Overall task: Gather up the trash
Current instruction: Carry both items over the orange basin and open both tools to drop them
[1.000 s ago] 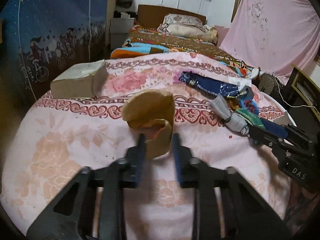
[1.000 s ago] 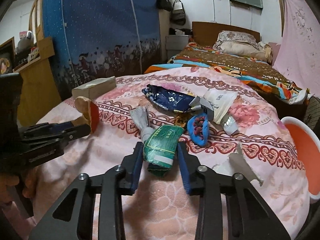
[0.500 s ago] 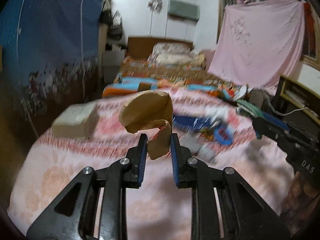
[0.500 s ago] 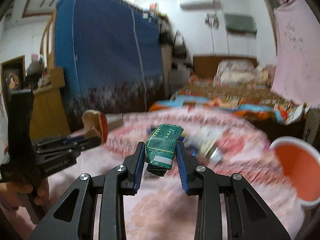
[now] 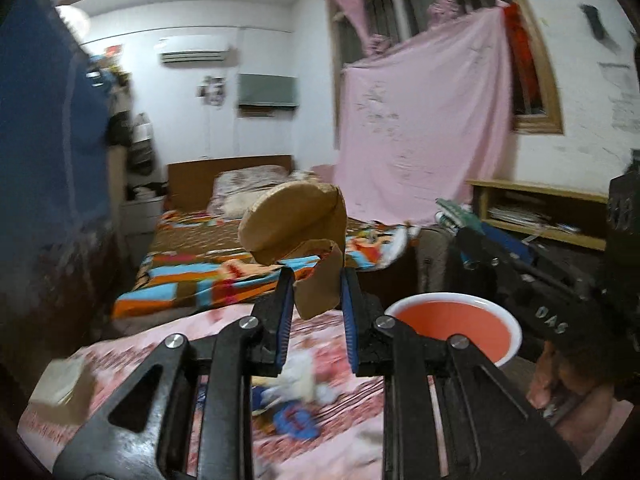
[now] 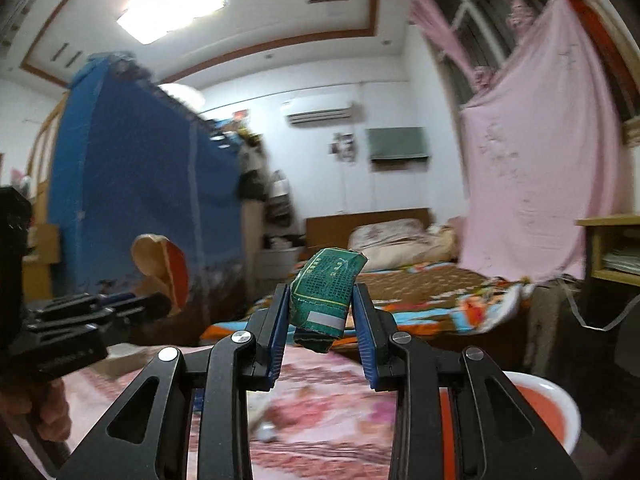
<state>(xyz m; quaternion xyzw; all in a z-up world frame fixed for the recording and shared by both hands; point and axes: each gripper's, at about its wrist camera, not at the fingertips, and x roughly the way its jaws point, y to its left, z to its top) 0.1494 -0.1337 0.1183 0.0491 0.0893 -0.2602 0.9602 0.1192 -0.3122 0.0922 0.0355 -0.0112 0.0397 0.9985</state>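
My left gripper [image 5: 316, 308] is shut on a crumpled brown paper cup [image 5: 298, 232] and holds it high above the pink table. The cup also shows at the left of the right wrist view [image 6: 160, 268]. My right gripper [image 6: 320, 328] is shut on a green packet [image 6: 326, 296], also lifted. An orange bin with a white rim [image 5: 454, 320] stands to the right of the table, also in the right wrist view [image 6: 552, 416]. Blue and white wrappers [image 5: 296, 416] still lie on the table.
A tan box [image 5: 60, 384] sits at the table's left edge. A bed with a colourful blanket [image 5: 208, 268] lies beyond. A blue wardrobe [image 6: 144, 200] stands left; a pink sheet [image 5: 420, 128] and a shelf [image 5: 540, 216] are right.
Both grippers have lifted their items off the table and tilted upward. The view has swung right, so the orange bin now shows.
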